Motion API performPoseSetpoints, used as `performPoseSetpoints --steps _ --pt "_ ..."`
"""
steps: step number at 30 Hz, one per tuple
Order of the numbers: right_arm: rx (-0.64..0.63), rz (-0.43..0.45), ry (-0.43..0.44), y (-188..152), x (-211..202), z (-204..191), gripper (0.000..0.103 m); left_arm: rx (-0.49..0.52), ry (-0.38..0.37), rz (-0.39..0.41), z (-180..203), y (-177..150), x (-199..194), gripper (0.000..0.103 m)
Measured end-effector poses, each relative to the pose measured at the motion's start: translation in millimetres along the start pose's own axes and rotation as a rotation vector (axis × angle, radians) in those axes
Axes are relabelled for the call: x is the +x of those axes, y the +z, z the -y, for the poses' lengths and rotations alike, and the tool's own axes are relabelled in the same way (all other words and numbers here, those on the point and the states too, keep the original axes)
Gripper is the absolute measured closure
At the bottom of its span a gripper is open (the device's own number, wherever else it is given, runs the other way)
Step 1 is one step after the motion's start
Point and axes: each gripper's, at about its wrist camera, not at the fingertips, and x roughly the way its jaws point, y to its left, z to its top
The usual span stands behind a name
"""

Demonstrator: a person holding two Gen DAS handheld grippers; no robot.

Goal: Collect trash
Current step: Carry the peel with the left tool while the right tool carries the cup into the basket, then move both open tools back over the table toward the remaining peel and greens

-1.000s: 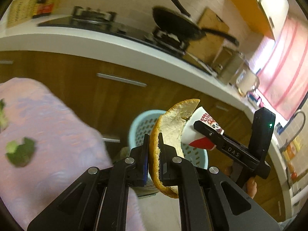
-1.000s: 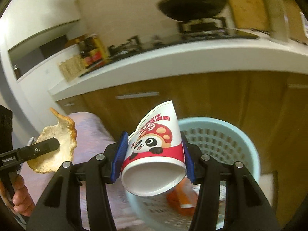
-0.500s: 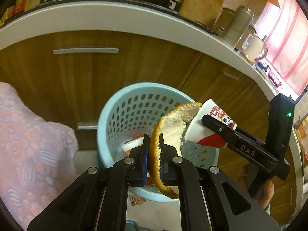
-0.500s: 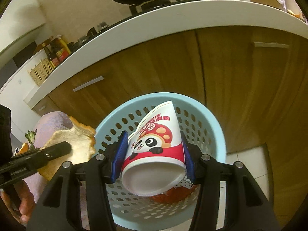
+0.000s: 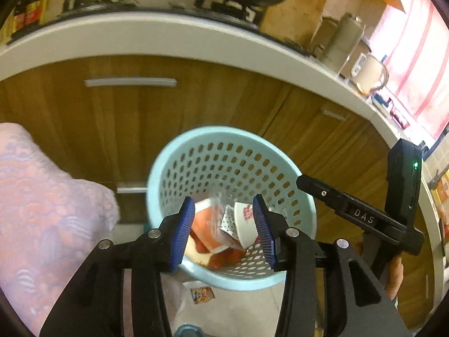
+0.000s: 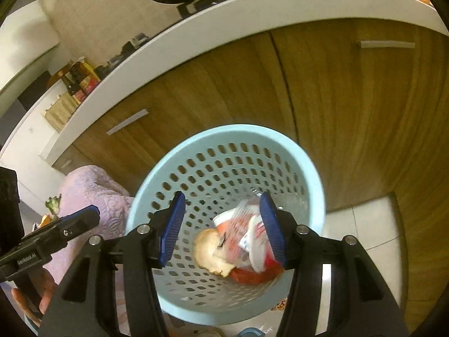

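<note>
A light blue perforated basket (image 5: 224,130) (image 6: 238,129) stands on the floor against the wooden cabinets. Inside lie the orange peel (image 6: 209,250), the panda paper cup (image 5: 244,224) (image 6: 256,241), blurred, and red wrappers (image 5: 204,224). My left gripper (image 5: 224,205) hangs over the basket with its jaws opening and nothing between them. My right gripper (image 6: 223,196) is also above the basket, its jaws opening and holding nothing. Each gripper shows at the edge of the other's view, with a hand on its handle.
A pink quilted cloth (image 5: 42,210) covers a surface left of the basket, with a green vegetable scrap (image 6: 53,203) on it. A small wrapper (image 5: 202,295) lies on the tiled floor by the basket. The white countertop (image 5: 168,36) with stove and pan runs above the cabinets.
Both grippers came down over the basket. The left let go of the orange peel and the right let go of the paper cup; both pieces now lie in the basket.
</note>
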Motion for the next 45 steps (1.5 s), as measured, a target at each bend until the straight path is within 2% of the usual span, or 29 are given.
performPoseSetpoints --steps 6,13,18,20,21,23,27,30,33,37,38,39,40,44,45 --pt "-0.11 0.033 0.054 4.1 -11.2 -48.1 0.051 -0.02 0.022 0.098 -18.1 -7.1 -56.0 0.061" --pt "-0.238 0.022 0.156 -0.2 -6.6 -121.3 0.051 -0.096 0.107 0.21 -61.0 -25.5 -130.4 0.061" --pt "-0.341 -0.021 0.23 -16.1 8.5 -183.1 0.051 -0.175 0.236 0.295 -108.0 -49.2 -192.3 0.056" --pt "-0.38 -0.04 0.258 -23.3 13.9 -208.0 0.051 -0.204 0.286 0.322 -125.9 -58.7 -213.8 0.049" --pt "-0.397 -0.046 0.272 -26.4 15.5 -219.0 0.051 -0.217 0.322 0.333 -134.5 -64.2 -224.4 0.046" --pt "-0.432 -0.055 0.297 -33.3 19.7 -242.4 0.051 -0.226 0.441 0.34 -152.6 -77.1 -243.5 0.037" --pt "-0.508 -0.072 0.32 -50.5 30.1 -288.2 0.051 -0.252 0.553 0.344 -185.6 -96.5 -267.9 0.037" --pt "-0.54 -0.071 0.336 -62.1 40.5 -317.3 0.051 -0.251 0.547 0.309 -205.0 -102.5 -269.4 0.031" --pt "-0.546 -0.046 0.349 -72.2 52.9 -334.5 0.051 -0.219 0.533 0.249 -217.0 -103.3 -252.5 0.031" --pt "-0.599 -0.007 0.272 -82.3 62.2 -350.5 0.05 -0.158 0.637 0.183 -229.0 -98.1 -226.3 0.032" --pt "-0.612 -0.002 0.274 -84.0 62.0 -352.6 0.042 -0.146 0.646 0.174 -232.4 -93.4 -219.8 0.033" --pt "-0.624 -0.006 0.275 -85.6 62.7 -353.8 0.038 -0.145 0.645 0.17 -236.2 -92.4 -216.9 0.033" --pt "-0.633 -0.014 0.275 -87.2 64.3 -354.8 0.034 -0.145 0.645 0.164 -239.8 -88.3 -211.4 0.037" --pt "-0.654 -0.038 0.28 -90.4 68.0 -356.7 0.034 -0.179 0.643 0.138 -255.9 -85.7 -195.4 0.055" --pt "-0.654 -0.054 0.265 -90.4 72.1 -357.6 0.029 -0.193 0.643 0.118 -259.7 -85.0 -192.5 0.06"
